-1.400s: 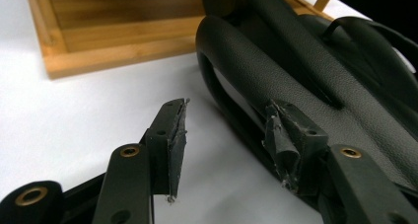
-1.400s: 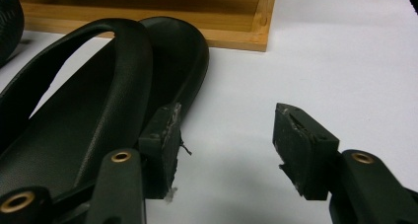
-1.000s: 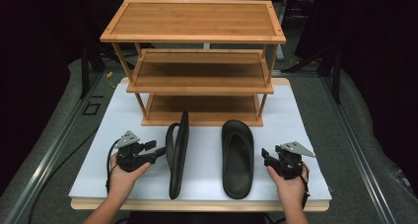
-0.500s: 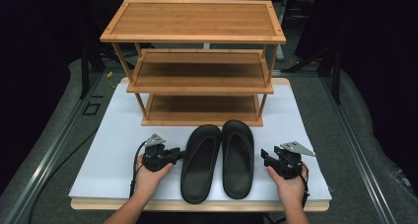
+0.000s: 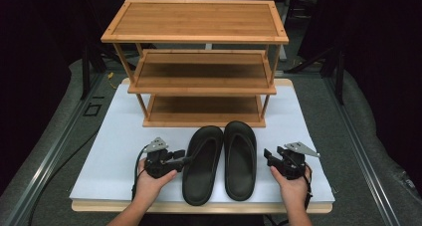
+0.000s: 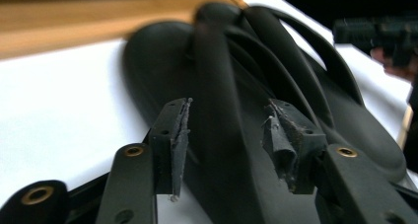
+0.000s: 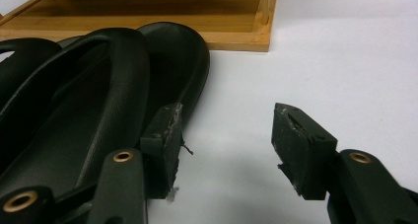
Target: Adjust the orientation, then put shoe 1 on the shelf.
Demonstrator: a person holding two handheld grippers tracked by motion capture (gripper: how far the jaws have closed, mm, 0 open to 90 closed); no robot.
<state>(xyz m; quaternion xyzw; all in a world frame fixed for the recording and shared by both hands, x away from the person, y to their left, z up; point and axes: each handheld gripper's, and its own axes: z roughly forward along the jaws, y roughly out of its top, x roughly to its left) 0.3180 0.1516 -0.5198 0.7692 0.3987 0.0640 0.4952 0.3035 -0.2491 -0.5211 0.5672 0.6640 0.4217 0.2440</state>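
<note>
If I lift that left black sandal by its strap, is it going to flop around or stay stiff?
The left sandal looks like one-piece moulded foam or rubber, so it is probably light and only slightly bendy. Its matte strap, between the open left gripper pads, should grip well. Held there, the heel would likely dangle.

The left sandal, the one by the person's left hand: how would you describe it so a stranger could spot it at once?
Find the three-shelf bamboo rack standing on the white mat. Just in front of its bottom shelf lie two black flip-flops side by side. The left sandal is the one that slants and reaches nearer the table's front edge, with the left gripper at its rim, while the right sandal lies straight.
</note>
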